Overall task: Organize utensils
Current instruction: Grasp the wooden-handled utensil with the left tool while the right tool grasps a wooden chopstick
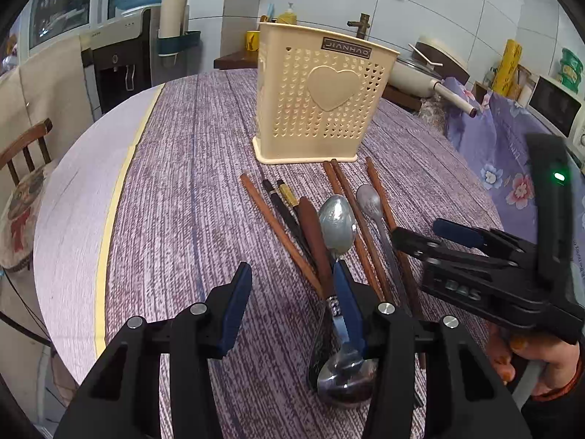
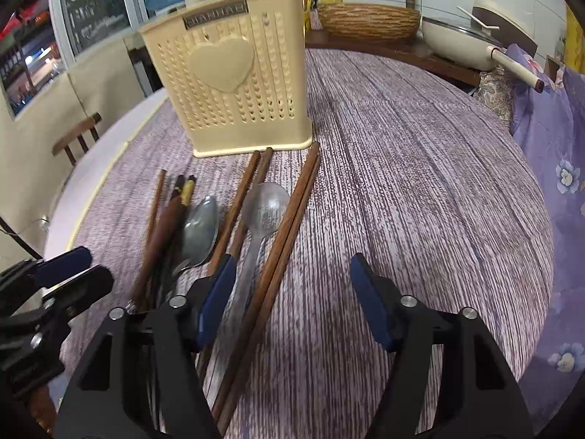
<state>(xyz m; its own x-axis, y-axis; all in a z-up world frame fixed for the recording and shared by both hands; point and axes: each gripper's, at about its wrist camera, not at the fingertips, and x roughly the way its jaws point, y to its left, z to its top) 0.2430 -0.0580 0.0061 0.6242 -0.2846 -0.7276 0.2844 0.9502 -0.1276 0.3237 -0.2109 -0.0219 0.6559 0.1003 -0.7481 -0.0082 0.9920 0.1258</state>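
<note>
Two grippers: both hang over a round table (image 1: 175, 168) with a purple-grey streaked cloth.
Left gripper (image 1: 292, 303): jaws part-way apart, nothing pressed between the blue pads; its right-hand pad sits over the handle of a metal spoon.
Right gripper (image 2: 292, 300): jaws apart and holding nothing; a pair of brown chopsticks (image 2: 285, 234) runs up the cloth between its fingers, nearer the left-hand one.
Utensil holder (image 1: 321, 98): cream plastic, perforated, with a raised heart on the front, standing upright beyond the utensils.
Utensils: loose on the cloth just in front of the holder, lying roughly side by side.
Spoons: a large metal spoon (image 1: 337, 225), a smaller pale spoon (image 1: 370, 200), and a third spoon bowl (image 1: 345, 380) near the left gripper's base.
Other sticks: a wooden handle (image 1: 315, 236), black chopsticks with a gold band (image 1: 283, 203), a single brown chopstick (image 1: 270, 219); how they overlap lower down is probably hidden by the fingers.
Hand (image 1: 541, 362): grasps the right gripper's handle at the left view's lower right.
</note>
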